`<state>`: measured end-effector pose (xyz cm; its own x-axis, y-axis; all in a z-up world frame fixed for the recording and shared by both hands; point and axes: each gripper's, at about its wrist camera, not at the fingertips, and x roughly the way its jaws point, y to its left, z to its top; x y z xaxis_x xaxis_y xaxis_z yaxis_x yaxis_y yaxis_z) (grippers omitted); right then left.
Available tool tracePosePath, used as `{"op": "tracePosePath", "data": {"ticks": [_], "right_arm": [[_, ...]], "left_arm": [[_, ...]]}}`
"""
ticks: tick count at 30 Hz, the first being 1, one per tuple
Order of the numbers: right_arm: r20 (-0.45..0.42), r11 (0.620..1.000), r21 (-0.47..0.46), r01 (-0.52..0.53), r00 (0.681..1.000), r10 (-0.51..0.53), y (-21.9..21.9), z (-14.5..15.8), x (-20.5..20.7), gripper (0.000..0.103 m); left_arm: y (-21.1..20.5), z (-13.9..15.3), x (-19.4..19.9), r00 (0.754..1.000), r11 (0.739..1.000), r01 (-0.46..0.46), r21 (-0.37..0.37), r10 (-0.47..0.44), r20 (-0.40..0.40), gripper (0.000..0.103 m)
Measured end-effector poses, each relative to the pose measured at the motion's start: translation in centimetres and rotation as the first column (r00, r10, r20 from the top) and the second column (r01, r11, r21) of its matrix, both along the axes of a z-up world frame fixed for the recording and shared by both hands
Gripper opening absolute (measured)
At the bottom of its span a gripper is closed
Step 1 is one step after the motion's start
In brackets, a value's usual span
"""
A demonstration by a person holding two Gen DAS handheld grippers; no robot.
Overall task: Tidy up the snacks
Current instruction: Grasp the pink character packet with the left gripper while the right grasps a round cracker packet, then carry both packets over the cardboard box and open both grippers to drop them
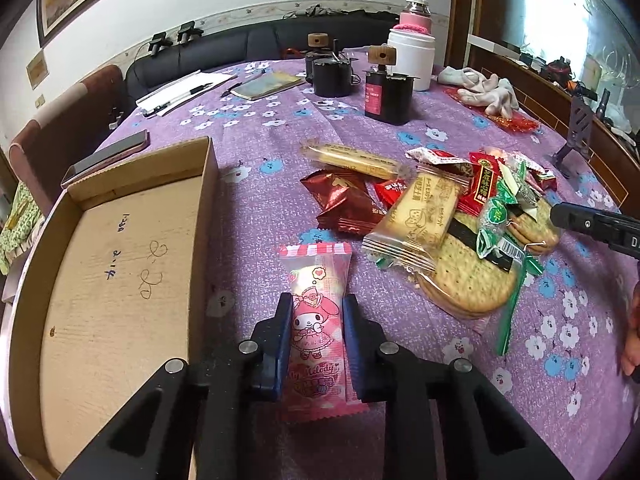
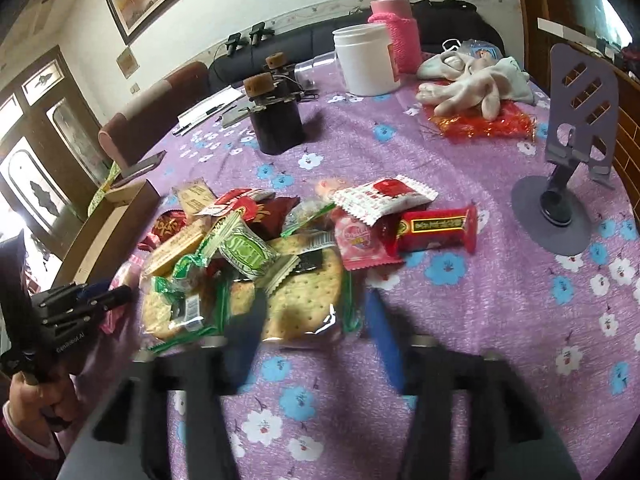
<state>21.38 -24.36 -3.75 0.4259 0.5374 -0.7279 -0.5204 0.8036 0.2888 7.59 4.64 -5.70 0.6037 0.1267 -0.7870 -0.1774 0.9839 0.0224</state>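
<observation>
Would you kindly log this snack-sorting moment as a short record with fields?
surface: table with purple floral cloth
container: open cardboard box, no snacks visible inside
left gripper: closed on the pink snack packet, which lies beside the box
right gripper: jaws apart, straddling the cracker pack; contact unclear from blur
snack pile: mixed wrappers, on the cloth, outside the box
background: white jar, phone stand
</observation>
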Motion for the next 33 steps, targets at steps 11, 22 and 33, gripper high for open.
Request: {"op": "tracePosePath", "data": {"ticks": [11, 22, 33], "right_arm": [[0.04, 0.984, -0.174, -0.04, 0.998, 0.048, 5.1, -1.2, -0.7, 0.093], [0.022, 0.99, -0.137, -0.043, 0.999, 0.047, 4.5, -0.7, -0.5, 0.074], [0.06, 1.0, -0.026, -0.007, 0.998, 0.008, 0.8, 3.0, -3.9, 0.074]], "left_arm": [[0.5, 0.1, -0.2, 1.0, 0.997, 0.006, -0.083, -0.005, 0.009, 0.023], [0.3, 0.5, -0.7, 0.999, 0.992, 0.025, -0.12, -0.022, 0.031, 0.023], [0.1, 4.6, -3.3, 0.991, 0.987, 0.055, -0.152, -0.035, 0.131, 0.023]]}}
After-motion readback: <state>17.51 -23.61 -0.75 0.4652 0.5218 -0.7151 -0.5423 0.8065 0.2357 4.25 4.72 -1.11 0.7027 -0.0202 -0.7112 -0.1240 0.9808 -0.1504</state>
